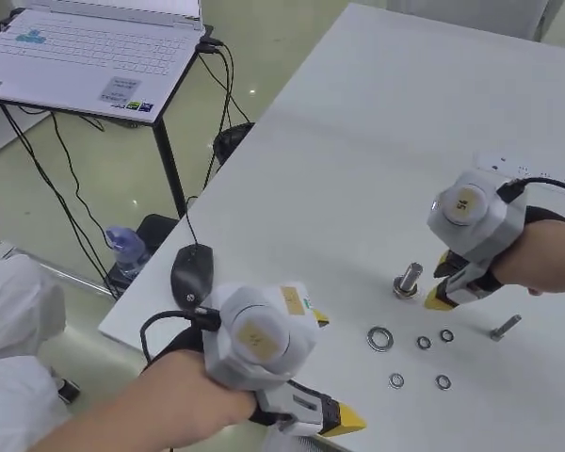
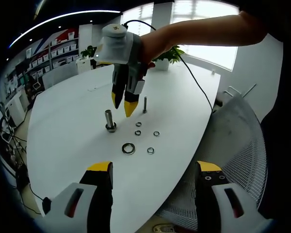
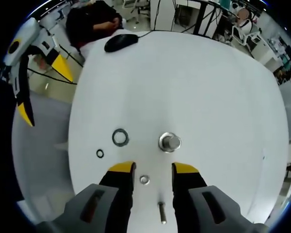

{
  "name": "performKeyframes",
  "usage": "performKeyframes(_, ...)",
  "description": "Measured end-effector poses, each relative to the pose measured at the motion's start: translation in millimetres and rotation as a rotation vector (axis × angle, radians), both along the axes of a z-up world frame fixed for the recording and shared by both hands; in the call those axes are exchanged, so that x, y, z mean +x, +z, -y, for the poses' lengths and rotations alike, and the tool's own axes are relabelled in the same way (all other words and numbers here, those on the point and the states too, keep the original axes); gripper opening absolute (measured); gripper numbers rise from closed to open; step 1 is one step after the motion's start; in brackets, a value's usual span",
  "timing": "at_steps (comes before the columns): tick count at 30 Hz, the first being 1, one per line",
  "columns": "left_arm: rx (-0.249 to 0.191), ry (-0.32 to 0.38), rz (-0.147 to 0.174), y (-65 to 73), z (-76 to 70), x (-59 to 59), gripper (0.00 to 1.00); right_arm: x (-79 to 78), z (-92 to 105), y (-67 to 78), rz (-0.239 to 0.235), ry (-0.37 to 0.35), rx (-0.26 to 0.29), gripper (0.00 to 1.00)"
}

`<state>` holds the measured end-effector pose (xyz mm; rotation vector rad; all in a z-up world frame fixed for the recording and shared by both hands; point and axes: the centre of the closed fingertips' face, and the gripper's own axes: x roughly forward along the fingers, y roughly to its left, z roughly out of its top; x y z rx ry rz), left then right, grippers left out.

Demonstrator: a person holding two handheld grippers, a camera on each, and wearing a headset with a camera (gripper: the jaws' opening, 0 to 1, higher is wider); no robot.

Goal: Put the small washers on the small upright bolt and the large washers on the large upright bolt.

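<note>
The large bolt stands upright on the white table. To its right is the thin small bolt. One large washer and several small washers lie flat in front of the bolts. My right gripper hovers open just right of the large bolt. In the right gripper view a small washer lies on the table below the gap of the right gripper, with the large bolt just beyond. My left gripper is open wide at the table's near edge, holding nothing.
A black mouse with its cable lies near the table's left corner. Off the table to the left are a laptop on a stand and a water bottle on the floor. A mesh chair stands at the near edge.
</note>
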<state>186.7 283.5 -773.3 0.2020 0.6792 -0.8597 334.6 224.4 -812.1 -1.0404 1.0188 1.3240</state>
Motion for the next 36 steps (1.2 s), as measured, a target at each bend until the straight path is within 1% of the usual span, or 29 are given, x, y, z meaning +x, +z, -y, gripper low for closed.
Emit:
performKeyframes(4,0.000,0.000,0.001,0.3,1.1,0.7,0.68,-7.8,1.7,1.2,-0.004,-0.002,0.012,0.34)
performKeyframes(10,0.001,-0.007,0.004,1.7,2.7,1.0,0.68,-20.7,0.9,2.2,-0.020,0.009,0.021,0.34)
performKeyframes(15,0.007,-0.009,0.004,1.5,0.4,0.1,0.68,-23.8,-1.0,0.7,-0.018,0.020,0.027,0.34)
performKeyframes(20,0.007,-0.006,0.003,1.4,-1.1,-1.7,0.68,-35.5,-7.1,0.2,-0.027,0.043,0.045,0.34)
performKeyframes(24,0.004,-0.005,0.006,2.7,-1.9,-3.3,0.68,-43.5,-11.9,-4.6,-0.030,0.057,0.052,0.36)
performKeyframes(28,0.006,-0.001,0.004,3.2,-4.4,-4.4,0.68,-49.0,-16.7,-12.1,-0.043,0.061,0.058,0.37)
performKeyframes(31,0.007,0.001,0.004,3.2,-6.4,-5.4,0.68,-50.4,-17.7,-17.9,-0.028,0.084,0.048,0.37)
performKeyframes(33,0.005,0.002,0.005,4.4,-7.2,-6.4,0.68,-50.6,-20.7,-21.1,-0.025,0.085,0.052,0.38)
performKeyframes(36,0.008,-0.002,0.007,4.7,-7.7,-7.9,0.68,-54.8,-26.7,-25.7,-0.023,0.095,0.061,0.38)
